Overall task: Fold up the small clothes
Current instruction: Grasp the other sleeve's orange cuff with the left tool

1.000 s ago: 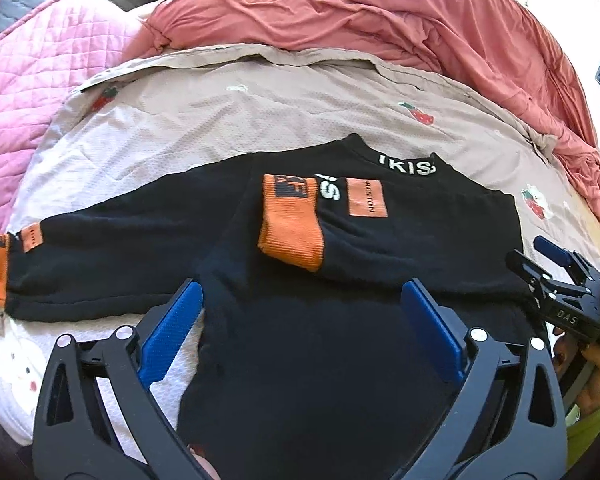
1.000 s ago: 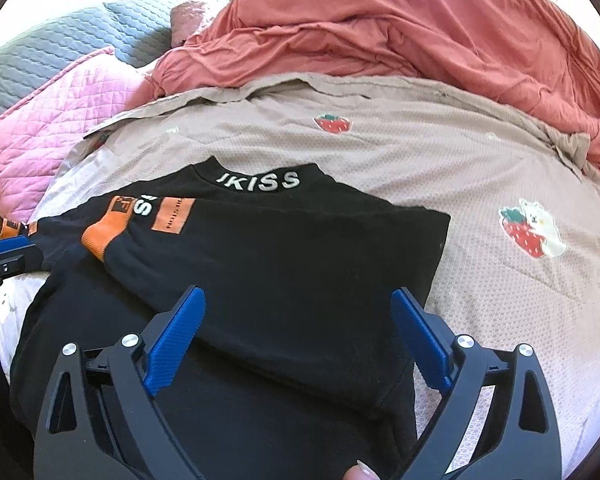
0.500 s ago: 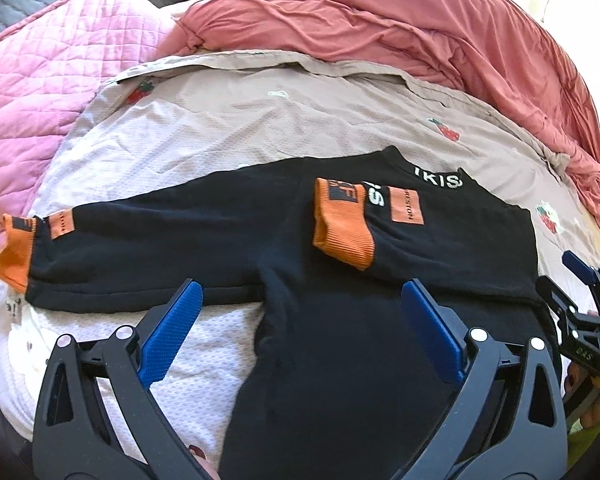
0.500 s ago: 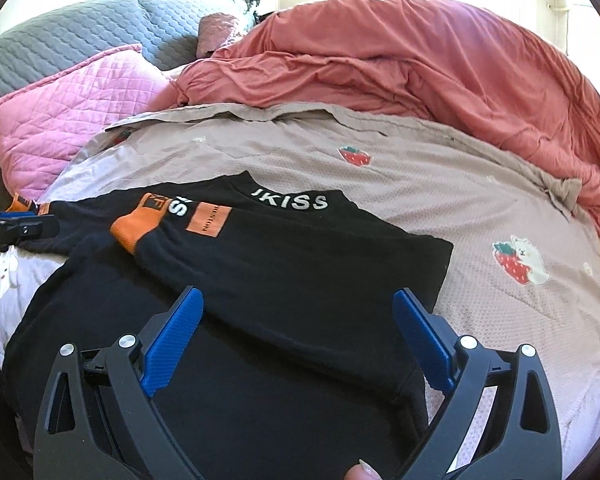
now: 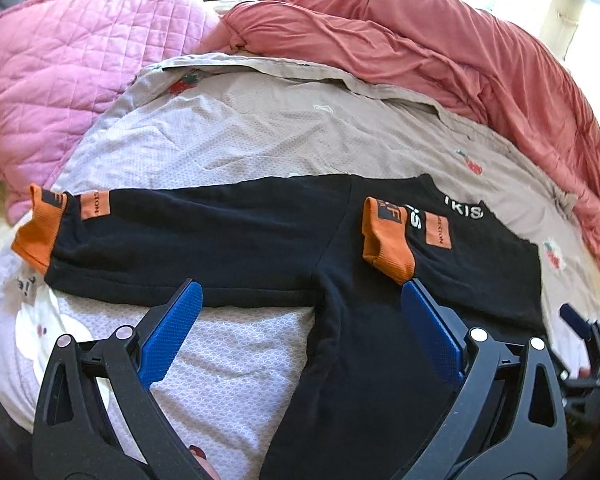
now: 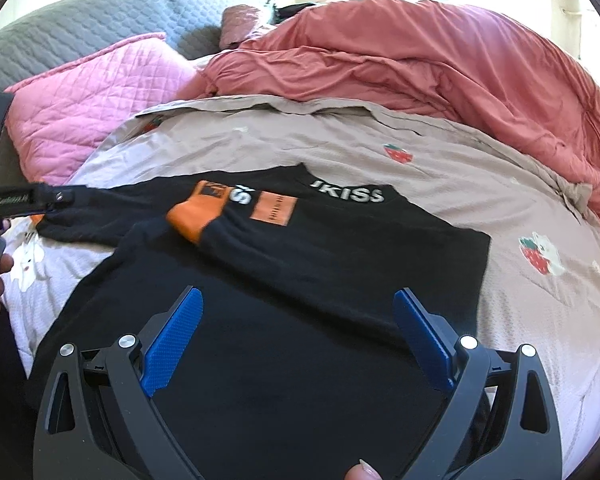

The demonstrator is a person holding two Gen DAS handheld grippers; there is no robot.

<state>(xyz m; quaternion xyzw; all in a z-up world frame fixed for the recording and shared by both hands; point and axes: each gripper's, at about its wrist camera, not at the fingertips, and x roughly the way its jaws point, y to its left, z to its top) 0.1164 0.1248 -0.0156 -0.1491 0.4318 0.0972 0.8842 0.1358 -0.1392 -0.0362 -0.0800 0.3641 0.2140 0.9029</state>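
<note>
Sweater: sleeve at 9 o'clock unfolded; both grippers spread, empty; risk: careless pinch drags body, spoiling folded side

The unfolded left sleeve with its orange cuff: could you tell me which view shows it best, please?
The left wrist view: the whole sleeve lies outstretched, cuff visible. The right wrist view shows only part, its end hidden behind the left gripper.

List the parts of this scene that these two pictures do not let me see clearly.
- Hem of the black sweater: cut off by the bottom edge and the left gripper in the left wrist view; likewise behind the right gripper.
- Small print on the orange patch: too small and blurred.
- Collar lettering: its start is covered by the folded sleeve's orange cuff.
- Right gripper in the left wrist view: blurred, near the edge.
</note>
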